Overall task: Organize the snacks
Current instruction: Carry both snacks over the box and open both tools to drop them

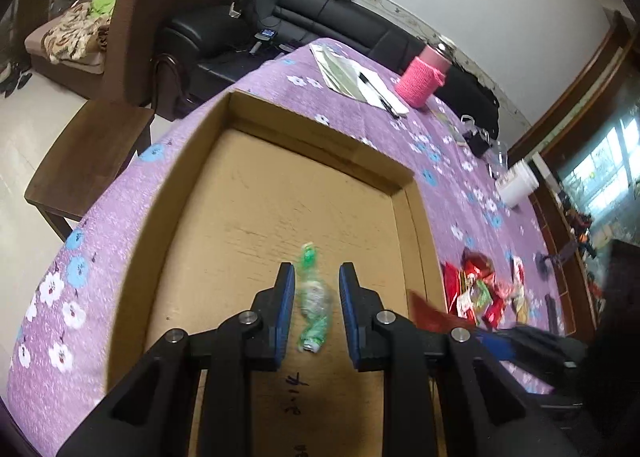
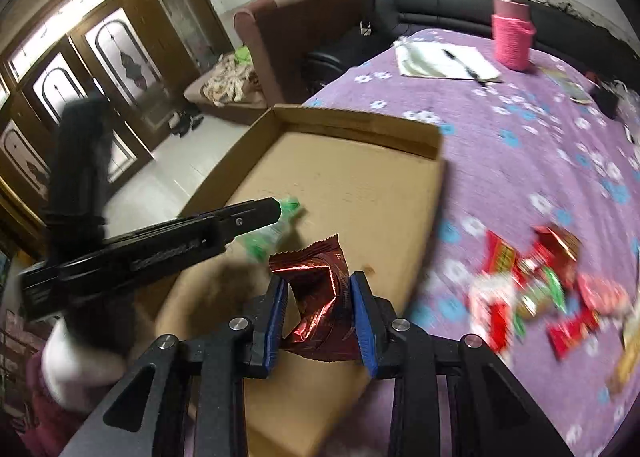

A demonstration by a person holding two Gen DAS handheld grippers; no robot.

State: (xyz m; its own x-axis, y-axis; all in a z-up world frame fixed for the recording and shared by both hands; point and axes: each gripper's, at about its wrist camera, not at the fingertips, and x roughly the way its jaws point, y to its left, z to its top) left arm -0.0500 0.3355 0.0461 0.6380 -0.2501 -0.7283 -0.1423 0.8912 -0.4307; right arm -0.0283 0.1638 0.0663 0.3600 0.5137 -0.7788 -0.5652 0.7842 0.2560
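Note:
A shallow cardboard tray (image 1: 420, 217) lies on the purple flowered tablecloth. In the left wrist view my left gripper (image 1: 316, 277) is open over the tray, and a green-and-clear twisted candy (image 1: 314, 297) sits between its fingers without touching them. In the right wrist view my right gripper (image 2: 318, 285) is shut on a dark red foil snack packet (image 2: 320, 289), held above the tray's (image 2: 360, 129) near corner. The left gripper (image 2: 276, 211) and the green candy (image 2: 276, 233) show there at left. A pile of red and green snack packets (image 2: 536, 293) lies on the cloth at right; it also shows in the left wrist view (image 1: 480, 289).
A pink knit-sleeved bottle (image 2: 512, 33), papers with a pen (image 2: 448, 61) and small items stand at the table's far side. A white cup (image 1: 516, 185) sits at the right edge. A wooden stool (image 1: 84, 169), brown armchair and black sofa stand beyond the table.

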